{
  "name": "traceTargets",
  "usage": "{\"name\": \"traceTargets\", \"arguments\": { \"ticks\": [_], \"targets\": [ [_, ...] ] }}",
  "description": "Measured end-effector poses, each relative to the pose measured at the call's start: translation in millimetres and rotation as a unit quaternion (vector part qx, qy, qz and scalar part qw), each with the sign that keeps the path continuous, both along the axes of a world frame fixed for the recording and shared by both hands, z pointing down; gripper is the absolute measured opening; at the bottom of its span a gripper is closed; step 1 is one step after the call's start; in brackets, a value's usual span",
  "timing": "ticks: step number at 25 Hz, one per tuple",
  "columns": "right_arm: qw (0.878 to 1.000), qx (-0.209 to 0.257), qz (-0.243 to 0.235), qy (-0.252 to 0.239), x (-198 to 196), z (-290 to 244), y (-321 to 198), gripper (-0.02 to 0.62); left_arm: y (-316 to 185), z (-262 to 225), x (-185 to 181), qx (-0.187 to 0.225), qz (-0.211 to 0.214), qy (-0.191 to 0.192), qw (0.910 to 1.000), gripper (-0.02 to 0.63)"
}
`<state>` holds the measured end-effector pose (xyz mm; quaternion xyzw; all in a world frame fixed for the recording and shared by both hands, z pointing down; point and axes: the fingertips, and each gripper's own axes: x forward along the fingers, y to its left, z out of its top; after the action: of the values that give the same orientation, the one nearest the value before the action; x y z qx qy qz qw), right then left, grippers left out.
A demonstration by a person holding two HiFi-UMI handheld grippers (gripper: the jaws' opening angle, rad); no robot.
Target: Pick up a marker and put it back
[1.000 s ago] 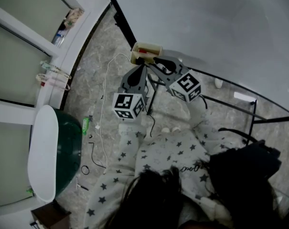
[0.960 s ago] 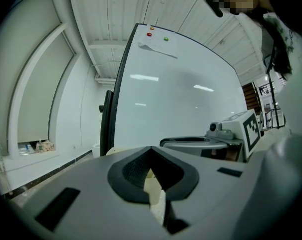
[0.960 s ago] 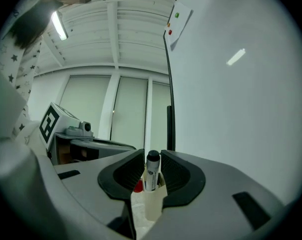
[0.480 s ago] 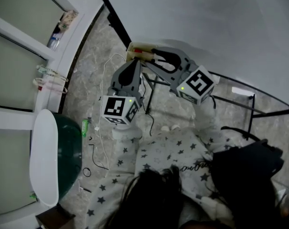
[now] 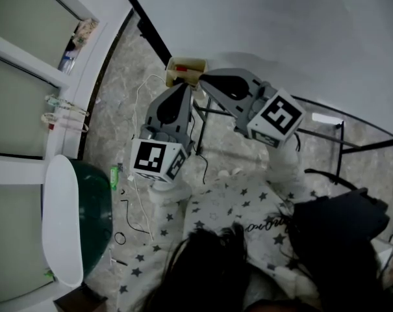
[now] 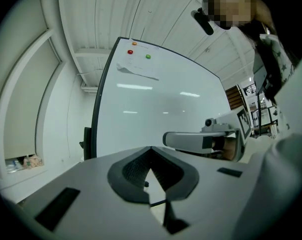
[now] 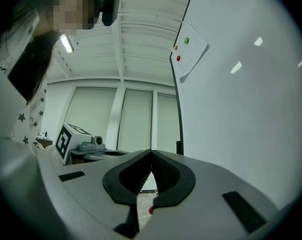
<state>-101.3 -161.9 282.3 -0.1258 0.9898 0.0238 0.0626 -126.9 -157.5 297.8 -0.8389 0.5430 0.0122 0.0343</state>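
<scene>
A small cream tray (image 5: 195, 63) sits at the foot of the whiteboard (image 5: 280, 31), with a red marker (image 5: 181, 68) lying in it. My right gripper (image 5: 202, 79) reaches in from the right, its tips at the tray's right end, jaws shut with nothing between them. In the right gripper view the jaws (image 7: 151, 155) meet, and a red spot (image 7: 151, 210) shows below them. My left gripper (image 5: 185, 87) points up at the tray from below, also shut and empty (image 6: 151, 149). Each gripper shows in the other's view: the right gripper (image 6: 200, 140) and the left gripper (image 7: 76, 140).
Black stand legs (image 5: 326, 142) run across the stone floor under the board. A white cable (image 5: 139, 174) trails on the floor. A green and white seat (image 5: 76, 220) stands at the left by the window sill (image 5: 73, 44). Red and green magnets (image 6: 139, 54) hold a paper on the board.
The right gripper's marker cube has shifted right and the left gripper's cube down and left, while both sets of jaw tips stay by the tray.
</scene>
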Motion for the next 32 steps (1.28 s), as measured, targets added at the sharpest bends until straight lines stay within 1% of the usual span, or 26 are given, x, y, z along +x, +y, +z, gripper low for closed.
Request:
{"name": "traceTargets", "arguments": {
  "ticks": [3,20,32],
  "targets": [
    [1.000,0.000,0.000,0.002,1.2,-1.5,4.4,0.008,4.2,-3.8,3.0,-0.005,0.001,0.000,1.0000,0.001],
    [1.000,0.001,0.009,0.020,0.4,10.2,-0.7,0.006,3.9,-0.3,2.5,-0.005,-0.002,-0.002,1.0000,0.002],
    [1.000,-0.001,0.012,0.021,0.8,13.7,-2.8,0.006,4.0,1.2,3.0,-0.003,-0.001,-0.005,1.0000,0.002]
  ]
}}
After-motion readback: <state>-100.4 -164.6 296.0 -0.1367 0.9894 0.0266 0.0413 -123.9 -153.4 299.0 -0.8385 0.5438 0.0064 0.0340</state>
